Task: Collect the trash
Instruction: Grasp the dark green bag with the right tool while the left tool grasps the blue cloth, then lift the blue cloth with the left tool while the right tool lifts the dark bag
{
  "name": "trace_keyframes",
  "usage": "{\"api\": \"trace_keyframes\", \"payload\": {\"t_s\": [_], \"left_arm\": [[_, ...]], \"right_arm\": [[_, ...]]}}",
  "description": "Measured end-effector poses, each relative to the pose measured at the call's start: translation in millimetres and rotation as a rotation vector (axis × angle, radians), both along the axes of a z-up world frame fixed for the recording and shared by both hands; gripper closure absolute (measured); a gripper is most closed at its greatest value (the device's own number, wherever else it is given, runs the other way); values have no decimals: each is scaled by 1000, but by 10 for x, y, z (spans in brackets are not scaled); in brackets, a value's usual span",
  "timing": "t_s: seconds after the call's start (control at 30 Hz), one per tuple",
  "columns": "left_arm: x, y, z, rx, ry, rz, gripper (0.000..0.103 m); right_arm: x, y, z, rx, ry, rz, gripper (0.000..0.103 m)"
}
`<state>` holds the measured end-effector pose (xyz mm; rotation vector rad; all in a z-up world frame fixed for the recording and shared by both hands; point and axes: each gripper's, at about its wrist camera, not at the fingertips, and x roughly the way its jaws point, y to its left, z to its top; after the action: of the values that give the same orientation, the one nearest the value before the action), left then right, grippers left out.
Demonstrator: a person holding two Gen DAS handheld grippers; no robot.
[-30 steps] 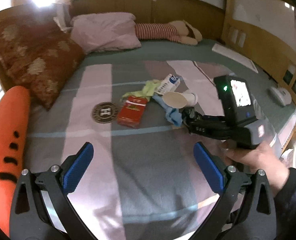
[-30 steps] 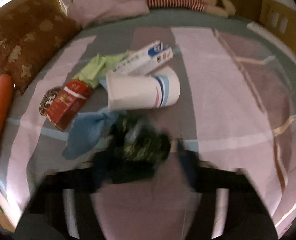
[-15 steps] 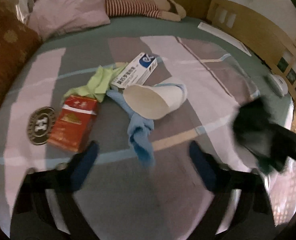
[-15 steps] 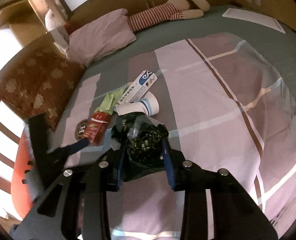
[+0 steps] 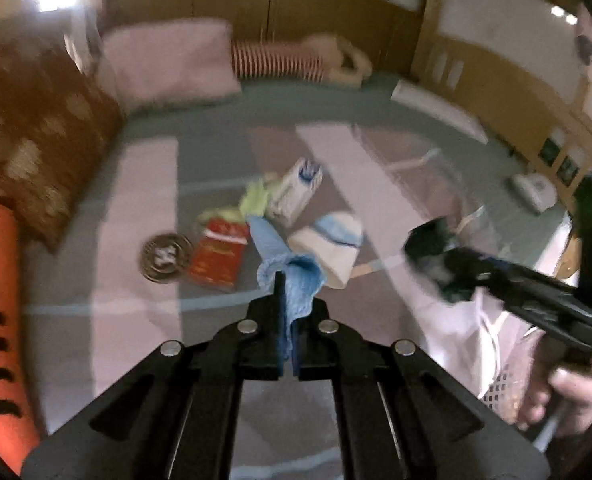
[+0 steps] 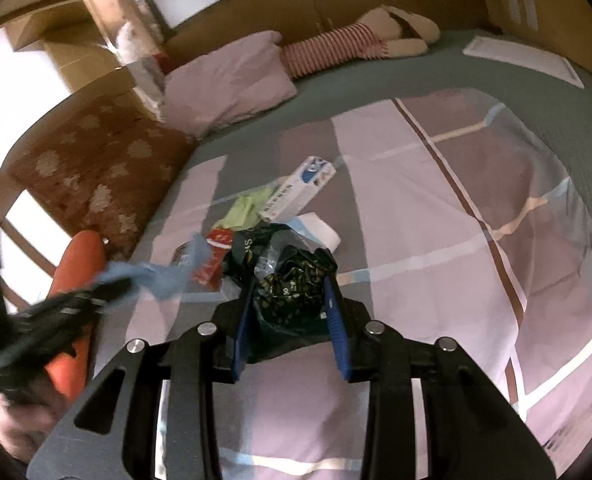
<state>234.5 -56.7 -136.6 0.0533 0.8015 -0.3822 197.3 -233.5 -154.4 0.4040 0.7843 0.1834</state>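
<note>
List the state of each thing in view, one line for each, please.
Left gripper: shut on the light blue cloth.
Light blue cloth: pinched, hanging from the jaws.
Right gripper: shut on the dark crumpled wrapper.
Dark crumpled wrapper: held between the pads.
White paper cup: lying on its side.
Red box: lying flat.

Dim warm light, motion blur, fisheye warp

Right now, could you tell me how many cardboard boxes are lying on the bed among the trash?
2. The red box lies beside the round dark badge; the white-and-blue box lies farther back, next to the yellow-green cloth. Others may be hidden behind what the grippers hold.
</note>
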Motion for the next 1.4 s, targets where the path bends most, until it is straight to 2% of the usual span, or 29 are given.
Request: {"api": "trace_keyframes", "payload": {"t_s": [0.13, 0.3, 0.4, 1.2, 1.4], "left_arm": [[-394, 231, 73, -27, -55, 24, 100], [-554, 386, 14, -29, -27, 76, 100], [-531, 387, -19, -23, -21, 94, 100], [-557, 316, -135, 3, 3, 79, 100], [-587, 286, -121, -18, -6, 50, 100]], "right_arm": [[-293, 167, 101, -61, -65, 34, 69], [-619, 353, 154, -123, -129, 52, 69], [-681, 448, 186, -153, -165, 72, 69], [-605, 499, 115, -184, -138, 83, 69], [-627, 468, 114, -174, -148, 66, 69]]}}
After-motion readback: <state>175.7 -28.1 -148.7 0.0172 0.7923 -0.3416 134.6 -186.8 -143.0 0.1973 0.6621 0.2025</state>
